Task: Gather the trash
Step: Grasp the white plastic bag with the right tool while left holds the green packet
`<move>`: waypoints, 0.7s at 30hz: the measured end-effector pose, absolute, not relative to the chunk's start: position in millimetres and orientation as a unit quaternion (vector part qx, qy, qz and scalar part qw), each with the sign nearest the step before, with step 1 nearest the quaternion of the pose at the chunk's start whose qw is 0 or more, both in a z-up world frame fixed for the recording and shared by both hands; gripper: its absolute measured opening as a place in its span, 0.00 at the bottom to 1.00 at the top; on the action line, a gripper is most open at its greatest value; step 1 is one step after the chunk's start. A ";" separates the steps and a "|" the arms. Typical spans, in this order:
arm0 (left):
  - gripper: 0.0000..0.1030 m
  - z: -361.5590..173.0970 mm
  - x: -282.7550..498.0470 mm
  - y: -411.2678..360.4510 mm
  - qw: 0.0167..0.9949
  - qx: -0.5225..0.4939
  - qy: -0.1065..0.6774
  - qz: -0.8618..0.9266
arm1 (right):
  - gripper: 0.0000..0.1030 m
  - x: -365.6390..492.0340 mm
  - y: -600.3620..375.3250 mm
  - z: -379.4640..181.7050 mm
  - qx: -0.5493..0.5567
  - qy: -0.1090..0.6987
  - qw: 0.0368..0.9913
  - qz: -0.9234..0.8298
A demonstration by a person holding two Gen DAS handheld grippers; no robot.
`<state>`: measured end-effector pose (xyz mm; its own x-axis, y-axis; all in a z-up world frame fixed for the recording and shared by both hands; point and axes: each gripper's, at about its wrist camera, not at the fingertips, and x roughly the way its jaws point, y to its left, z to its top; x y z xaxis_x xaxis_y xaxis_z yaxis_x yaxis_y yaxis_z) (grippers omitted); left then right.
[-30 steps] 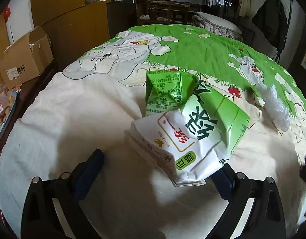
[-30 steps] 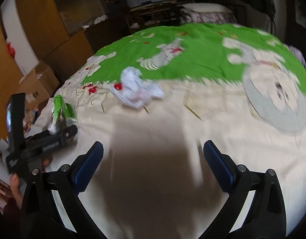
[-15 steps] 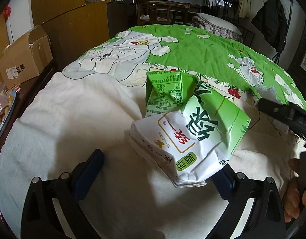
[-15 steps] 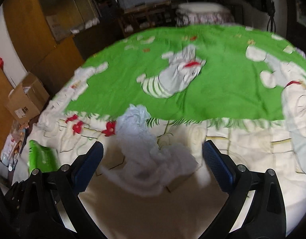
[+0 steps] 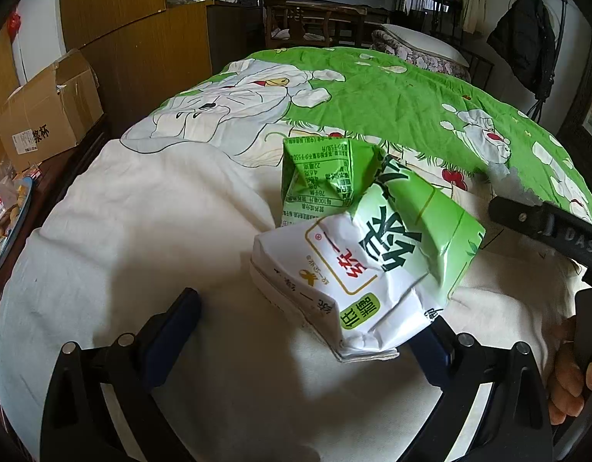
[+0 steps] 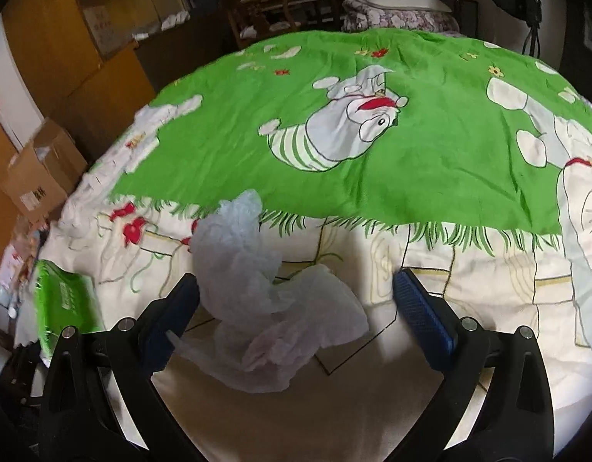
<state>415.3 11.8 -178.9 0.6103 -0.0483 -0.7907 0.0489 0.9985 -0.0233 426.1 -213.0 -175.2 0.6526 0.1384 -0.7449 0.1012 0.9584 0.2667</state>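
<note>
Left claw: left gripper (image 5: pixel 303 331) hangs low over the bed with its two blue-padded fingers (image 5: pixel 172 331) spread wide, nothing pinched between them.
Carton: a crushed green-and-white drink carton (image 5: pixel 365 265) lies on the pale part of the quilt (image 5: pixel 141 231), toward the left claw's right-hand finger; its near corner covers that finger's tip, so whether the two touch is hard to say from this angle.
Right claw: right gripper (image 6: pixel 296 315) is also spread wide, one finger on each side of a crumpled white plastic wrapper (image 6: pixel 265 300), not closed on it.
Wrapper: it sits on the cream strip of the quilt, bunched toward the right claw's left-hand finger and looks to brush it; the other finger (image 6: pixel 423 315) stands well clear of it.
Neighbours: from the right wrist view the carton shows as a green block at the far left edge; from the left wrist view the right claw's black arm reaches in from the right, with a tuft of the wrapper beyond it and the person's right hand (image 5: pixel 569 377) gripping the handle below.
Quilt further on: a green field printed with white cartoon animals and red flowers.
Beyond the bed: a cardboard box (image 5: pixel 45 111) at the left beside wooden cabinets (image 5: pixel 141 38), a plate of food (image 5: pixel 7 223) at the left edge, a wooden table and chairs (image 5: pixel 315 23) at the back, and a dark coat on a rack (image 5: pixel 527 42) at the right.
</note>
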 end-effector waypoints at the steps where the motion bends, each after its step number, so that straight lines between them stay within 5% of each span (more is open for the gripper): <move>1: 0.96 -178.8 415.1 11.5 0.897 0.001 0.441 -0.027 | 0.89 424.9 -214.4 -174.7 0.146 0.414 0.898 0.008; 10: 0.96 -179.2 415.6 11.5 0.897 0.003 0.441 -0.026 | 0.56 418.8 -221.7 -172.6 0.172 0.391 0.904 -0.001; 21: 0.95 -174.3 419.2 16.2 0.902 -0.019 0.431 -0.034 | 0.52 415.5 -222.2 -173.0 0.179 0.390 0.903 0.020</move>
